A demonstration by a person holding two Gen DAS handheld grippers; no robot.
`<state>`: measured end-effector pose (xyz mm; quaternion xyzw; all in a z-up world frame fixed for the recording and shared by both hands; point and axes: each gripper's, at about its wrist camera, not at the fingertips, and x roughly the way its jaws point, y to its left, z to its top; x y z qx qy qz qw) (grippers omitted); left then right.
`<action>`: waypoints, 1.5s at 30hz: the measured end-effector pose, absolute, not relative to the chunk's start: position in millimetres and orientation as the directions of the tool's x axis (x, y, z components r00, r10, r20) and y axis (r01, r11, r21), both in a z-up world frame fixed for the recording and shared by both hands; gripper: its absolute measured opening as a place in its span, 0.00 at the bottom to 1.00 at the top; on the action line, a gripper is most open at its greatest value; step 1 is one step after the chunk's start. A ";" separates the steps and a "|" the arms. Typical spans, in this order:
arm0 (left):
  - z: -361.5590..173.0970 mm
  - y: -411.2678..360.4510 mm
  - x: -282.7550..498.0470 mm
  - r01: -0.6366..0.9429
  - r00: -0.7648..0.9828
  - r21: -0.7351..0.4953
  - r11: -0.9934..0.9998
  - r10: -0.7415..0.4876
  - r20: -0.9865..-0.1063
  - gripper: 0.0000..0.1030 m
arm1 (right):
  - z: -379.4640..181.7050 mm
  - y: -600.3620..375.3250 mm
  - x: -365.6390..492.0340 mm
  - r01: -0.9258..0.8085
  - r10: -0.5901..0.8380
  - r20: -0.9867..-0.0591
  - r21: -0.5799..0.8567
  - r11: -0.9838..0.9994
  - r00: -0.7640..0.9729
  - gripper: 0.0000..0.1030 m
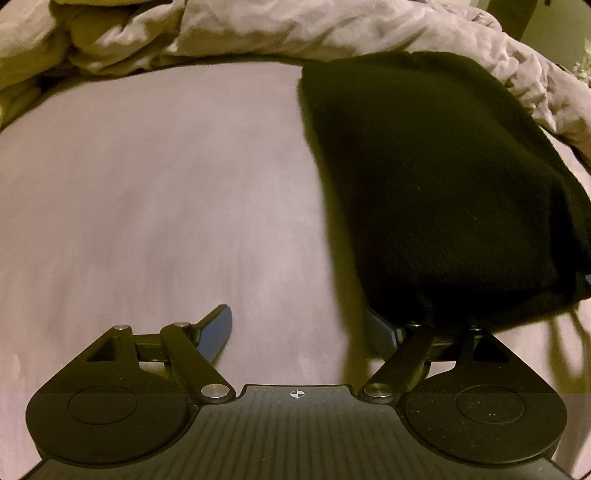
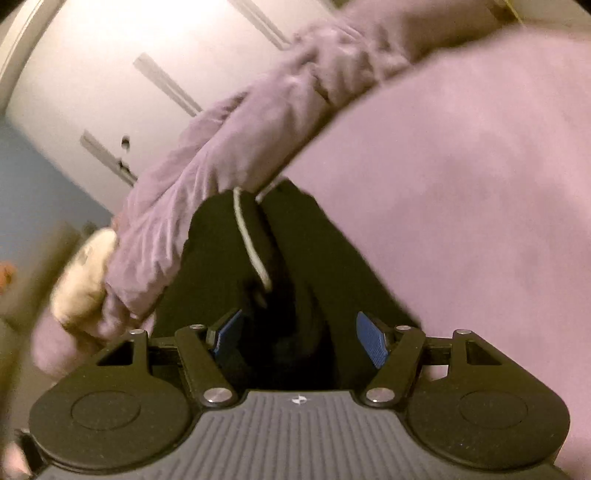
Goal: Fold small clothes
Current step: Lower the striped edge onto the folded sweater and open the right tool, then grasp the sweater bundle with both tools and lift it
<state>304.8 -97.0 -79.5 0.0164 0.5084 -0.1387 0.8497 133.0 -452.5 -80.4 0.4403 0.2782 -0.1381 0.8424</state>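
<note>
A black knit garment (image 1: 436, 177) lies folded on the mauve bed sheet (image 1: 155, 192), right of centre in the left wrist view. My left gripper (image 1: 299, 328) is open; its right finger is partly hidden under the garment's near edge, its left finger (image 1: 218, 332) over bare sheet. In the right wrist view the black garment (image 2: 295, 258) with a white drawstring (image 2: 251, 240) lies between the open fingers of my right gripper (image 2: 299, 339), which hold nothing.
A rumpled mauve duvet (image 1: 295, 29) is bunched along the far side of the bed and shows in the right wrist view (image 2: 229, 155). A white door (image 2: 110, 74) and a pale fluffy thing (image 2: 85, 280) are at the left.
</note>
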 end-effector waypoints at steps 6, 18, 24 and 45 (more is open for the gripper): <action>-69.9 -89.1 298.0 0.246 0.443 -0.134 0.960 -0.234 -0.865 0.81 | -104.1 -469.1 167.8 0.406 0.154 -0.505 0.812 0.420 0.849 0.75; -61.5 -92.3 305.1 0.233 0.462 -0.136 0.963 -0.232 -0.856 0.81 | -77.4 -462.4 228.5 0.353 0.237 -0.566 0.734 0.580 0.790 0.19; -43.9 -93.2 317.0 0.235 0.509 -0.167 0.958 -0.267 -0.818 0.85 | -31.1 -437.3 203.4 0.348 -0.059 -0.576 0.406 0.845 0.815 0.17; -62.3 -111.9 386.4 0.186 0.353 -0.486 0.854 -0.519 -0.778 0.85 | -96.7 -514.5 219.1 0.382 0.198 -0.637 0.652 0.655 0.745 0.73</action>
